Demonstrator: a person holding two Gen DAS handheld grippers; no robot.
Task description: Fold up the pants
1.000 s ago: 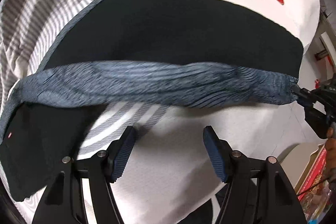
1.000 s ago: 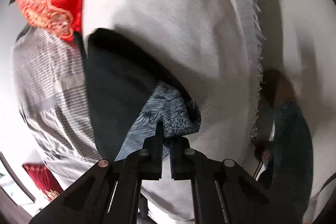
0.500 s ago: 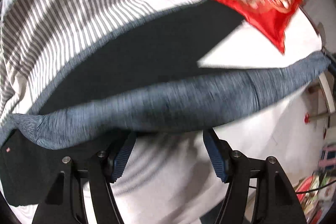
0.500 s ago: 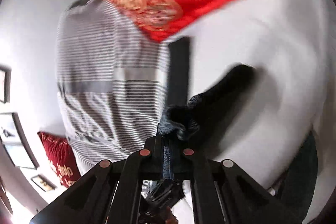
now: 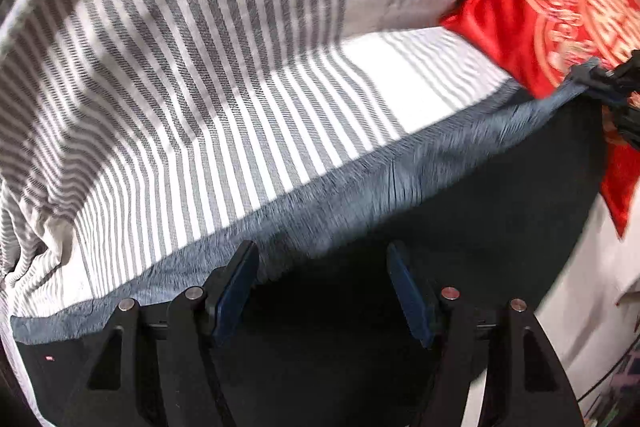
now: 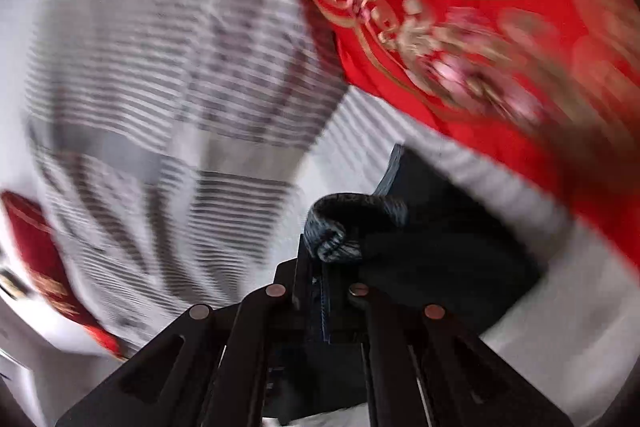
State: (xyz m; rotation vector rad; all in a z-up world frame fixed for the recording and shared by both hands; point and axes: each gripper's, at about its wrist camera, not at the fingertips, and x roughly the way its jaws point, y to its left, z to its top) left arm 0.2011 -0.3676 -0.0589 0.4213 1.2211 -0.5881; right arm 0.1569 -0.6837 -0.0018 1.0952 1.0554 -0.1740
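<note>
Black pants (image 5: 460, 227) with a grey-blue waistband (image 5: 360, 183) lie on the bed, long axis running from its near-left corner toward the red cushion (image 5: 568, 11) by the striped bedding (image 5: 200, 87). The left gripper (image 5: 324, 287) hovers half-open, holding nothing.

From the right wrist, the right gripper (image 6: 318, 267) pinches the bunched waistband end, jaws starting to part. The cloth could slip out mid-fold and land crooked.

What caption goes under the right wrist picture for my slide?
Right hand-held gripper pinching the dark pants' grey waistband above a striped blanket and red cushion.
</note>
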